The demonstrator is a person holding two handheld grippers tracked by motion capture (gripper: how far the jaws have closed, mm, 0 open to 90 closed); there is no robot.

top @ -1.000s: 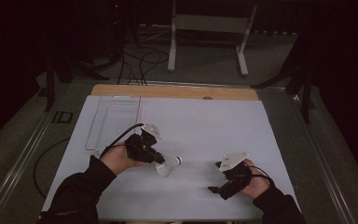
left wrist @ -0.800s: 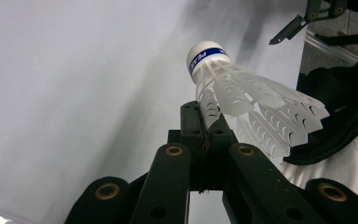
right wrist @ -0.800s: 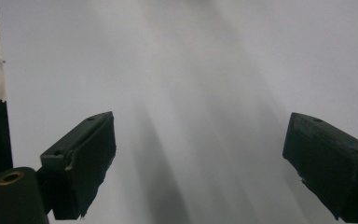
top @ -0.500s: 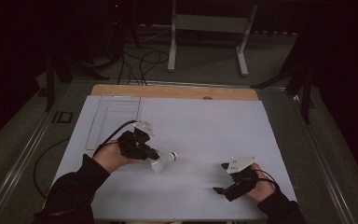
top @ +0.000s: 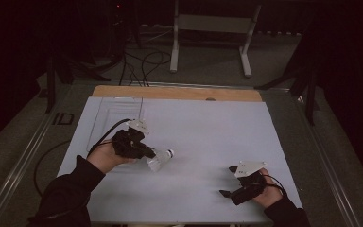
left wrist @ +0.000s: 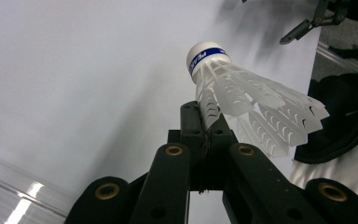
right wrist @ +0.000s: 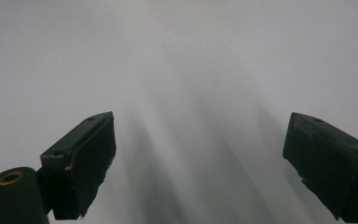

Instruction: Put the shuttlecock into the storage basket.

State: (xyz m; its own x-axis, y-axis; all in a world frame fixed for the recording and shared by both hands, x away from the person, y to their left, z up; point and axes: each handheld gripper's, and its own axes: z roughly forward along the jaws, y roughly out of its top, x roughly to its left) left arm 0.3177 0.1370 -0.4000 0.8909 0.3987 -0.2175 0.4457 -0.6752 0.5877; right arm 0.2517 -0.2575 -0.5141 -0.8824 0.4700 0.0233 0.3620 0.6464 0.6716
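A white plastic shuttlecock (top: 160,158) with a blue band round its cork hangs just above the white table sheet (top: 208,132), left of centre. My left gripper (top: 147,153) is shut on the edge of its skirt. In the left gripper view the jaws (left wrist: 204,114) pinch one rib of the shuttlecock (left wrist: 247,93), with the cork pointing away. My right gripper (top: 228,181) stands open near the front right of the sheet, nothing between its jaws. In the right gripper view, bare white sheet lies between the right gripper's (right wrist: 198,158) wide-apart pads.
A clear plastic tray (top: 118,111) lies at the back left of the sheet. A wooden strip (top: 177,92) runs along the table's far edge. Beyond it stand a metal frame (top: 212,28) and cables on the floor. The right gripper (left wrist: 307,23) appears far off in the left gripper view.
My left gripper has drawn left and slightly back, carrying the shuttlecock with it. My right gripper has slid right and toward the front edge, still open.
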